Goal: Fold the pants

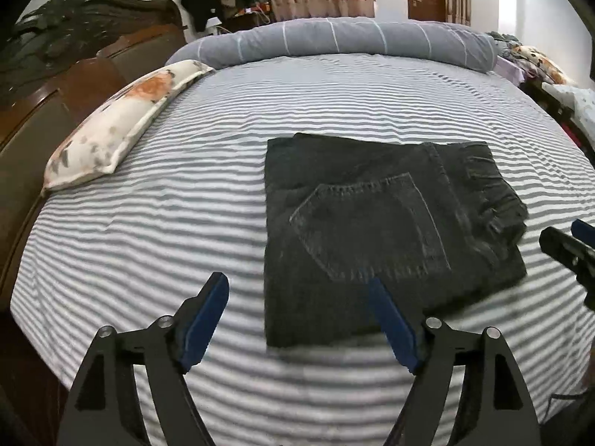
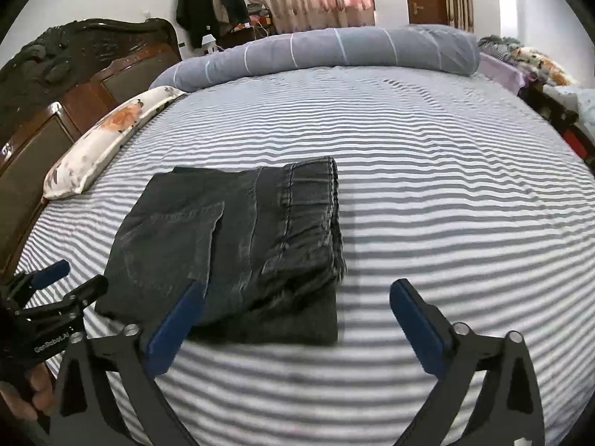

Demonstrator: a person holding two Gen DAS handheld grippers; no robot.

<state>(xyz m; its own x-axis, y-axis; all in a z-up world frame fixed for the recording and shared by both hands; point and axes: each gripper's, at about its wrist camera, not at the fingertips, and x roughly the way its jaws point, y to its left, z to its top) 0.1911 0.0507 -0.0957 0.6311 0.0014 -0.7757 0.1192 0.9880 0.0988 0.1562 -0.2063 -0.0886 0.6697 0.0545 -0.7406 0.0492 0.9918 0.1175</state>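
Lay folded small on the striped bed (image 1: pixel 186 193): black jeans (image 1: pixel 372 223). Left tongs (image 1: pixel 297 319) and right tongs (image 2: pixel 297 319) wide apart, empty. Best lifted off slowly, without snagging.

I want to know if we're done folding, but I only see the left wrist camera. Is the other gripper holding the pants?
Observer: No. The right gripper is wide open and empty; the pants lie on the bed.
Operator: Is the waistband side neat?
Observer: Nearly. The waistband sits on top, and a lower layer sticks out nearer the camera.
Operator: Who's holding my gripper?
Observer: A hand holds the left gripper from behind, at the picture's lower left.
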